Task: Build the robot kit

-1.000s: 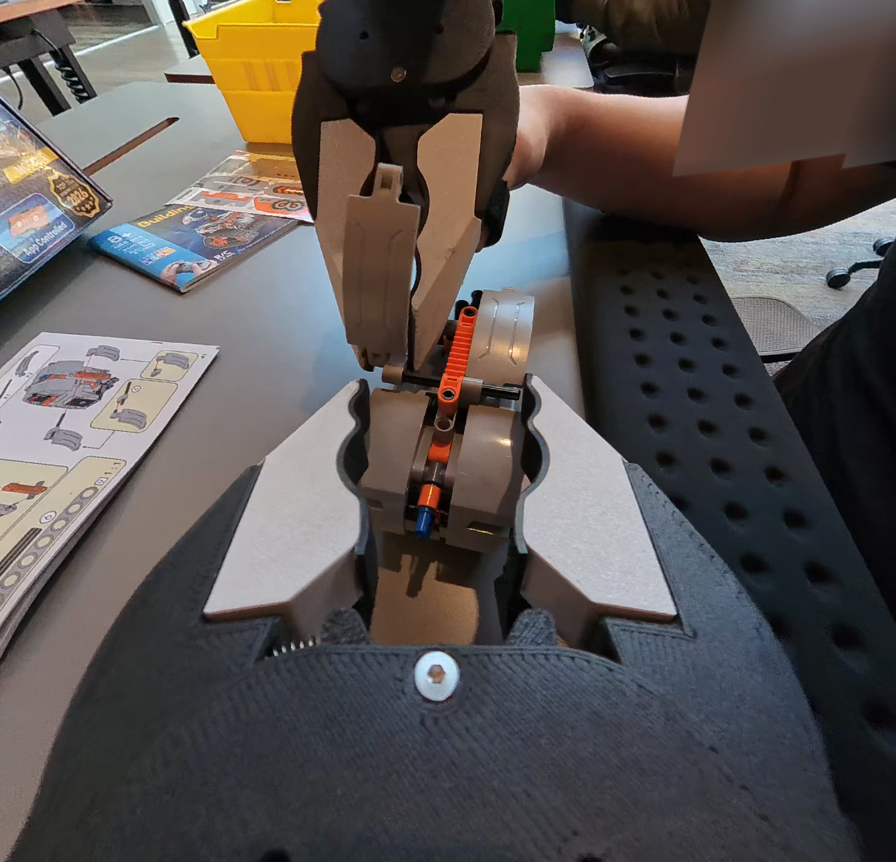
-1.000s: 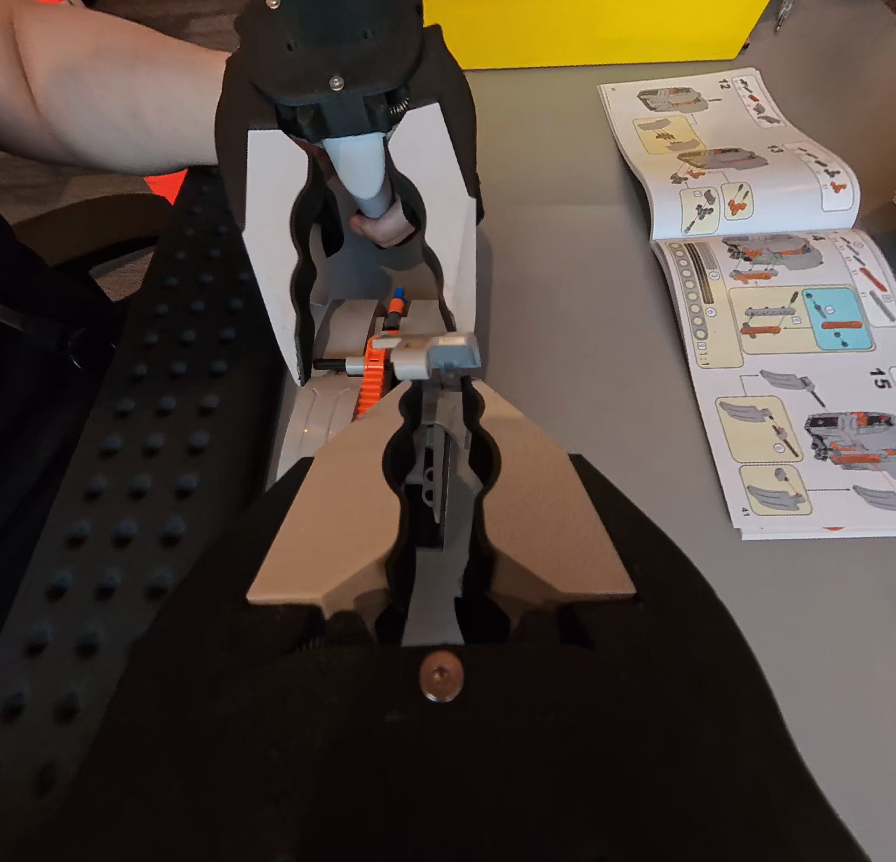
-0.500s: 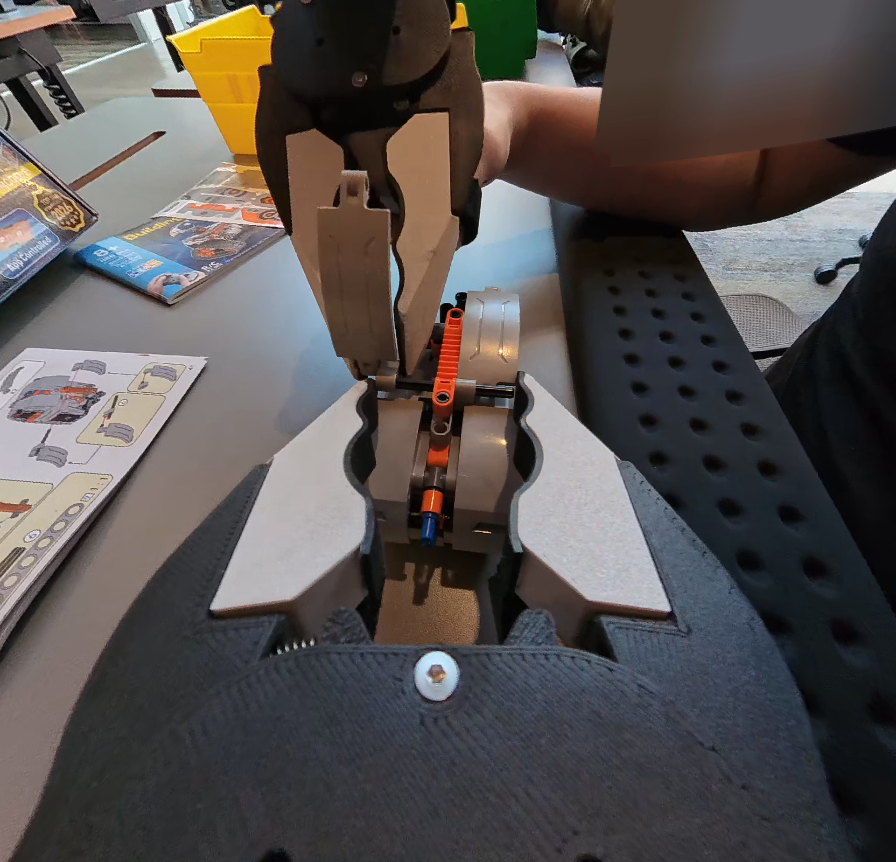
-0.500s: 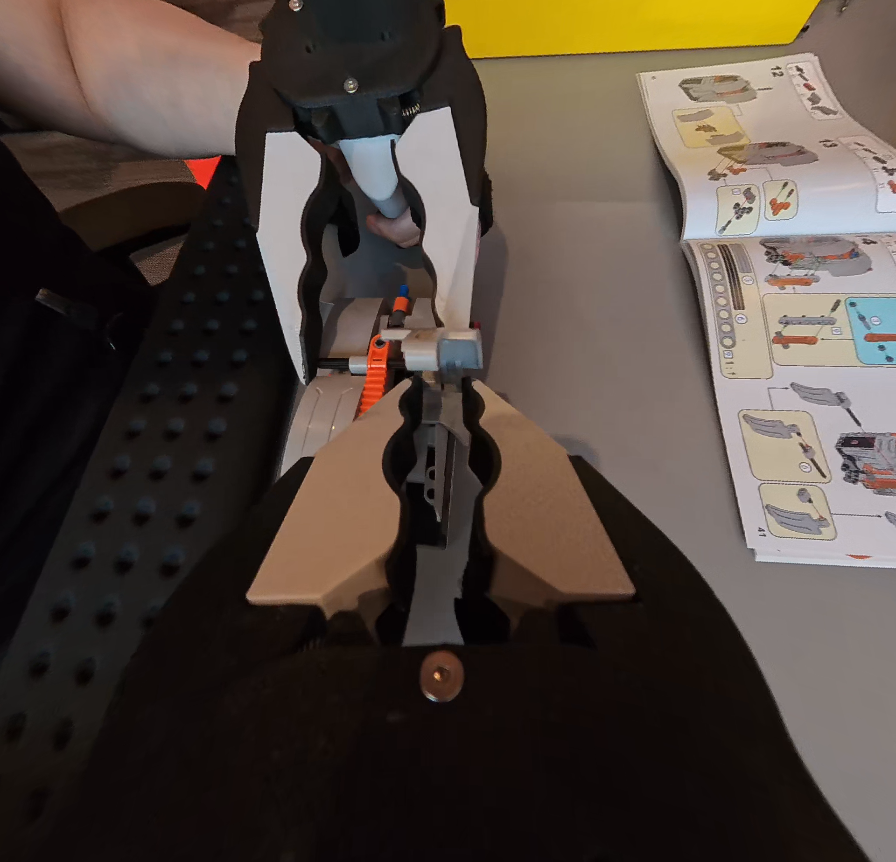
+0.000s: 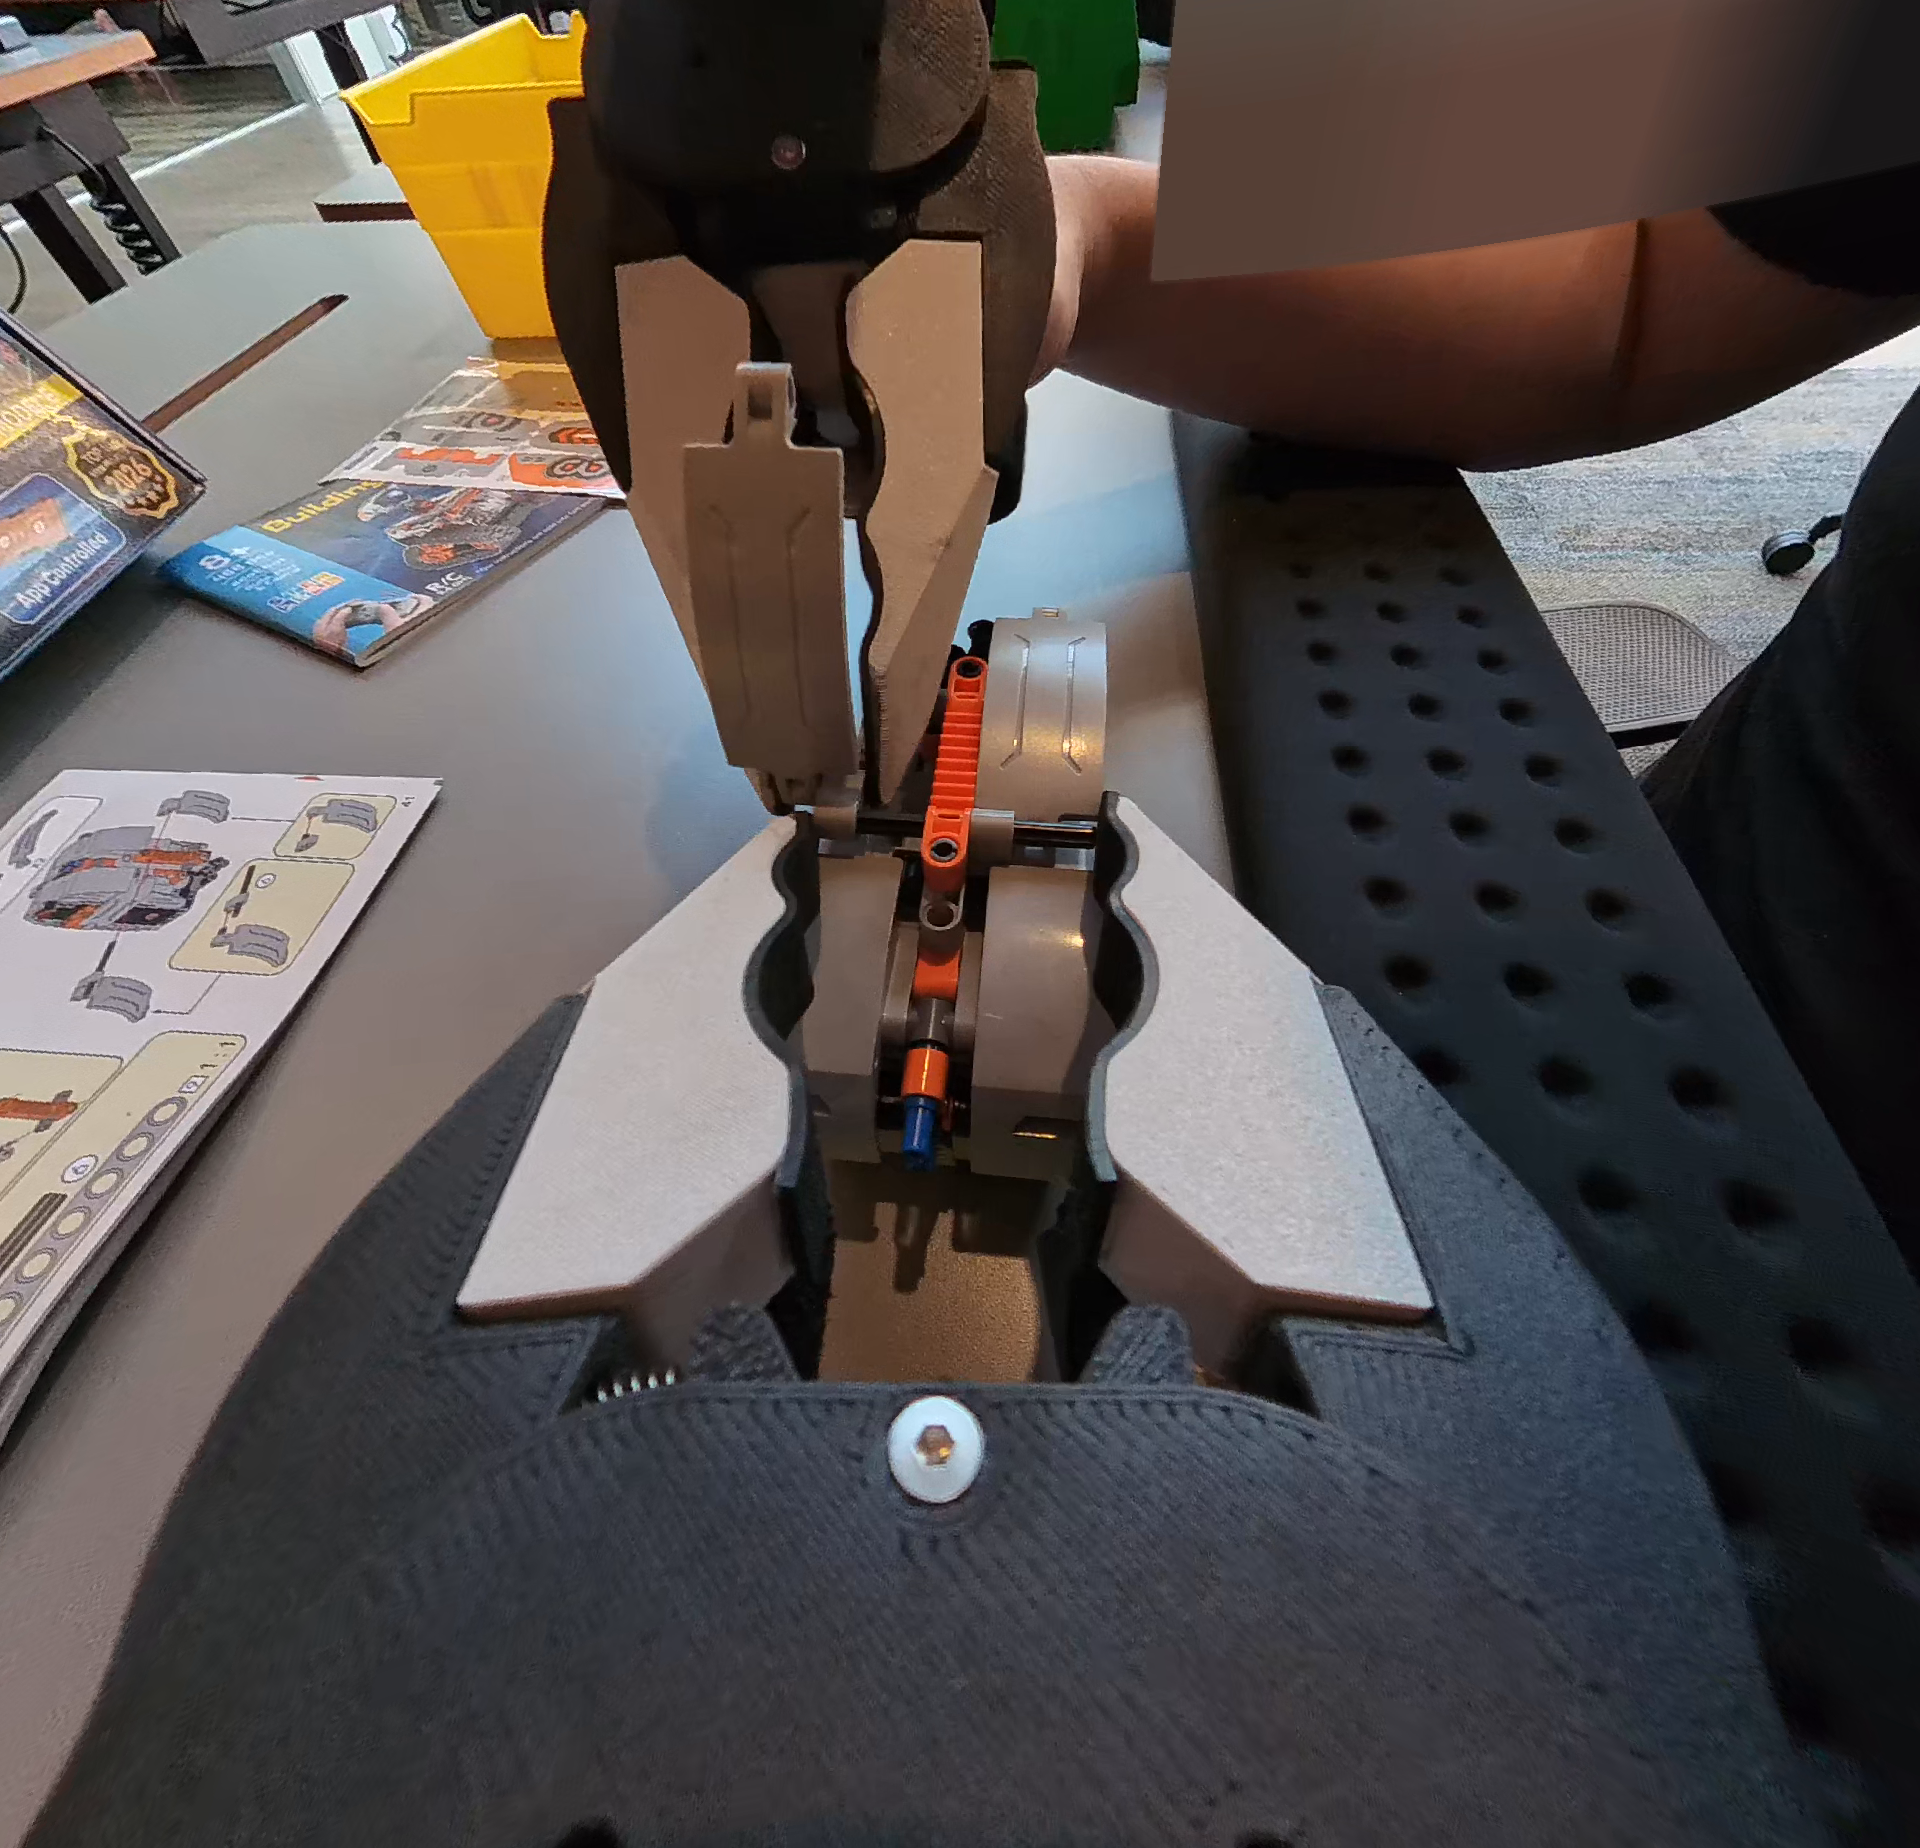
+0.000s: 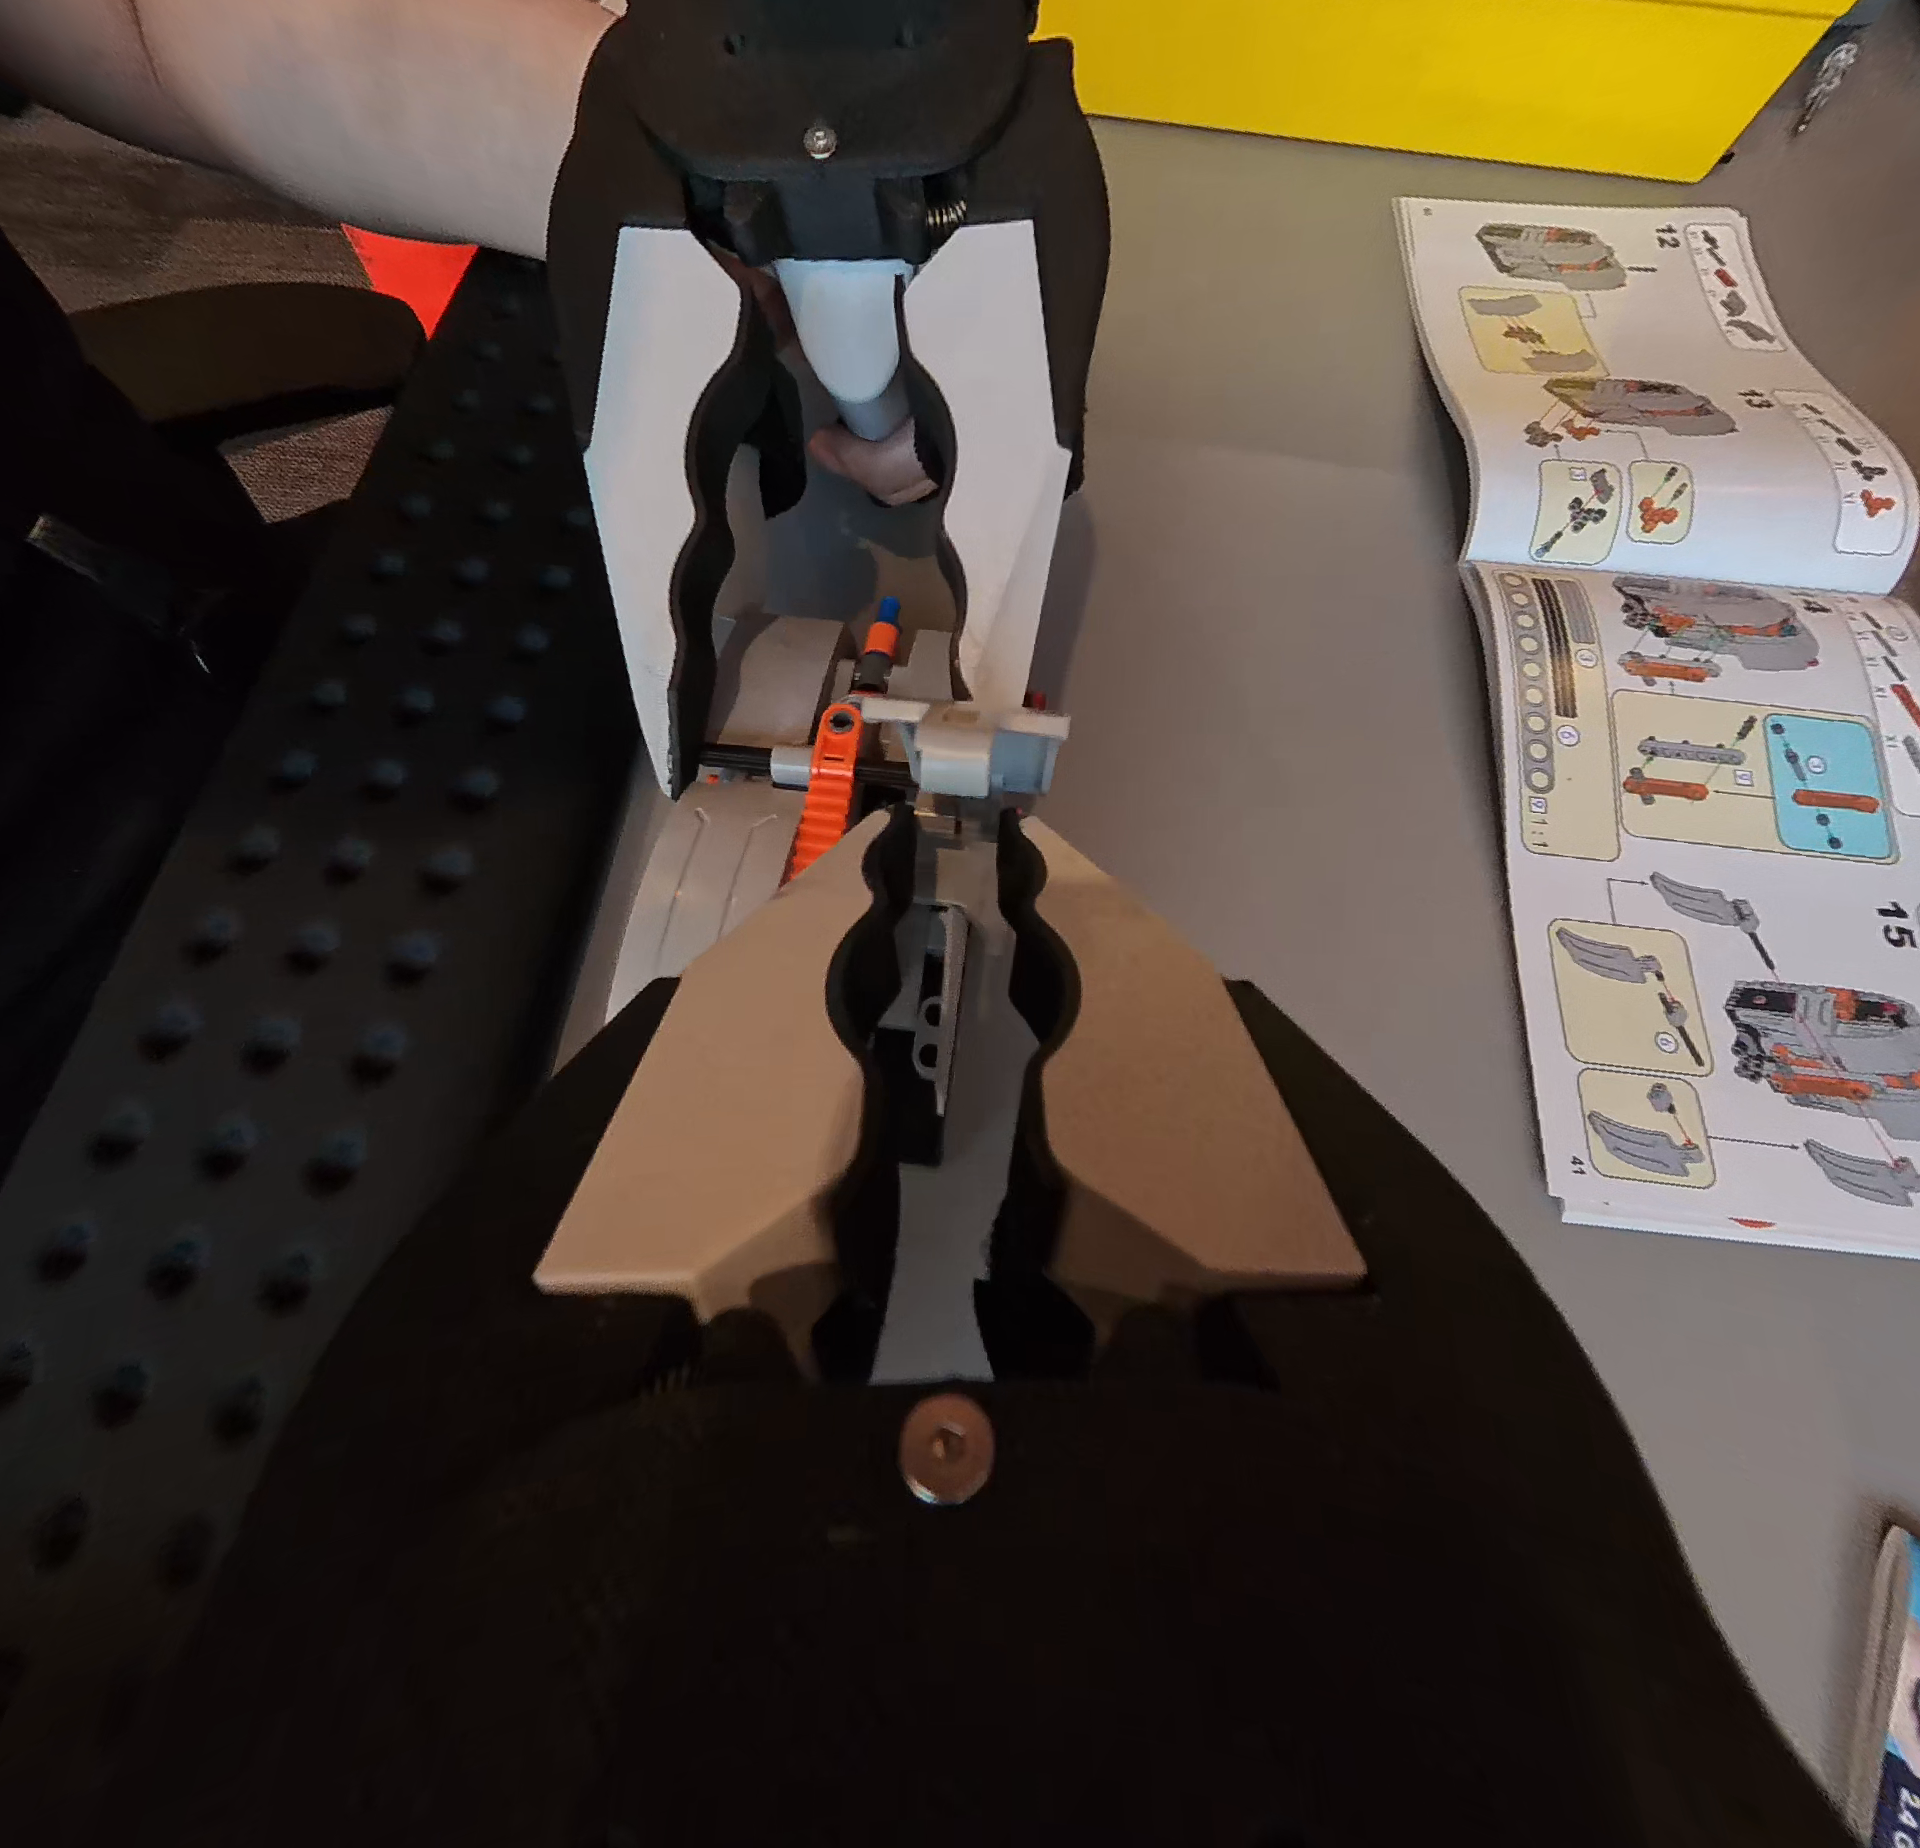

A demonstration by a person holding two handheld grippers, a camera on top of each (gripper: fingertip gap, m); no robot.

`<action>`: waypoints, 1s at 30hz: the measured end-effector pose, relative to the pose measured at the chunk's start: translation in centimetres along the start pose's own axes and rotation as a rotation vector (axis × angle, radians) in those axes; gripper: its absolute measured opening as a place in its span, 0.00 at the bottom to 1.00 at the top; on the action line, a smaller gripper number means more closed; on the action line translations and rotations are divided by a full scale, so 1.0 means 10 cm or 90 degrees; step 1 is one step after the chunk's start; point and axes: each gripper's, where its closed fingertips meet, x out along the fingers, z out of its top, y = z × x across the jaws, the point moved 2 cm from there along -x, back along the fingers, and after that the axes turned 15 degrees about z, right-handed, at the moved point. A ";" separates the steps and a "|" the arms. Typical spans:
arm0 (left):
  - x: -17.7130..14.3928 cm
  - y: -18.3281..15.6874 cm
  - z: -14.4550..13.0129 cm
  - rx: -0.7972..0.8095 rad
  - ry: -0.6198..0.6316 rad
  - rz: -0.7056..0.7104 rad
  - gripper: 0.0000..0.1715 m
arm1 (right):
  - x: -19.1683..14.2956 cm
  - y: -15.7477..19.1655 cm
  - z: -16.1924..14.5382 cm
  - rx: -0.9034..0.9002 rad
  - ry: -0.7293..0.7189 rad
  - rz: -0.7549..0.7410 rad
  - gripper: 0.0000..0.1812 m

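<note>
A: Left gripper (image 5: 940, 977)?
B: Jaws pinching the grey brick assembly (image 5: 935, 1009) from both sides — two curved grey shells with an orange-and-blue pin (image 5: 921, 1092) showing between them at the near end. The assembly sits low, on or just above the desk (image 5: 540, 738); I can't tell which.

A: Right gripper (image 6: 951, 977)?
B: Jaws pressed onto a flat grey panel piece (image 5: 764, 603), gripped edge-on. In the left wrist view that gripper comes down from 12 o'clock, and the panel's lower end meets the black axle (image 5: 1039, 830) across the far end of the assembly.

A: What else is on that axle?
B: An orange toothed beam (image 5: 956, 749), standing up, leaning toward 1 o'clock. Beside it, at 1 o'clock, another curved grey panel (image 5: 1049, 702).

A: From the right wrist view?
B: A light grey connector (image 6: 971, 744) sits at the tip of the panel, right at the axle, with the orange beam just to its 9 o'clock side. The left gripper faces back from 12 o'clock, a person's forearm (image 6: 312, 94) behind it.

A: Surroundings?
B: Open instruction booklet (image 6: 1704, 707) at 3 o'clock in the right view, lying flat. Yellow bin (image 5: 478, 157) at 11 o'clock in the left view, with a blue leaflet (image 5: 364, 562) and a sticker sheet (image 5: 488, 448) near it. Black perforated chair back (image 5: 1507, 863) along the desk edge at 3 o'clock — a green bin (image 5: 1060, 42) far off at 12.
</note>
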 end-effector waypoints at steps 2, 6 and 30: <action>0.00 -0.01 0.00 0.001 0.000 -0.002 0.30 | 0.00 0.02 0.00 0.002 0.007 -0.004 0.08; 0.00 0.00 0.00 -0.020 -0.001 -0.011 0.29 | 0.00 0.01 -0.01 0.028 -0.013 0.002 0.08; -0.02 -0.04 0.00 0.030 0.018 0.020 0.29 | 0.02 0.03 0.00 0.048 -0.026 0.001 0.08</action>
